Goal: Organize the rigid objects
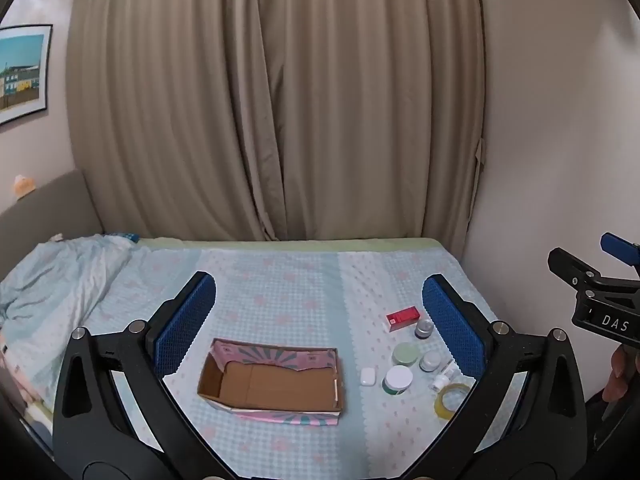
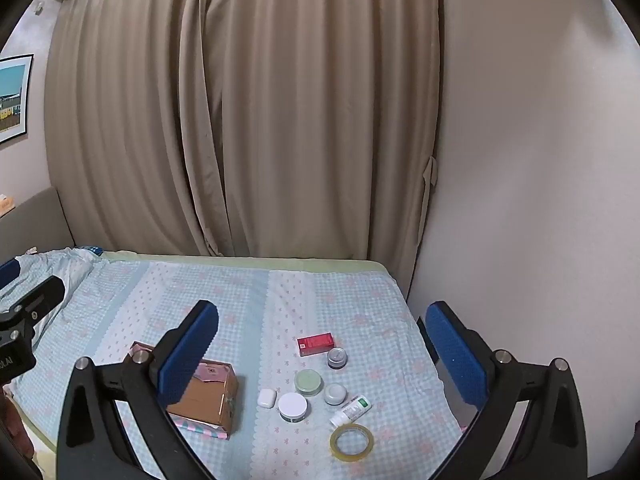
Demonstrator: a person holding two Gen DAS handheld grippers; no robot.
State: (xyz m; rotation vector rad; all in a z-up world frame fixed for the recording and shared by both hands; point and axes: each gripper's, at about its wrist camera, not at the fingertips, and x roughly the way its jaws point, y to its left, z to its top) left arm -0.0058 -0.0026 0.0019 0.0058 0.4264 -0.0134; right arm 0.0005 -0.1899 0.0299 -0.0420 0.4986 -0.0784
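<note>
1. Eight small rigid items lie loose on the bedsheet (image 2: 224, 292), at three o'clock of the cardboard box (image 1: 272, 384); the box is open-topped, empty, light and thin-walled, so likely to slide or buckle if squeezed; best left where it sits.
2. Tape roll (image 2: 351, 441), nearest of the cluster, at six o'clock: stiff hoop, flat; pinch across the rim.
3. White-lidded jar (image 2: 293, 407) and green jar (image 2: 307, 382), mid-cluster: squat, probably the heaviest, smooth-sided; take across the lid's width, low down.
4. Red carton (image 2: 315, 344) at twelve o'clock: light card, crushable; grip the long faces gently.
5. Two grey pots (image 2: 335, 394) (image 2: 337, 357), small bottle (image 2: 352, 410) lying on its side, white case (image 2: 267, 397): light, slick, apt to roll or squirt out; centre them between the pads.
6. Left gripper (image 1: 320, 320) and right gripper (image 2: 322, 344): both spread wide, holding nothing, hovering above the bed.
</note>
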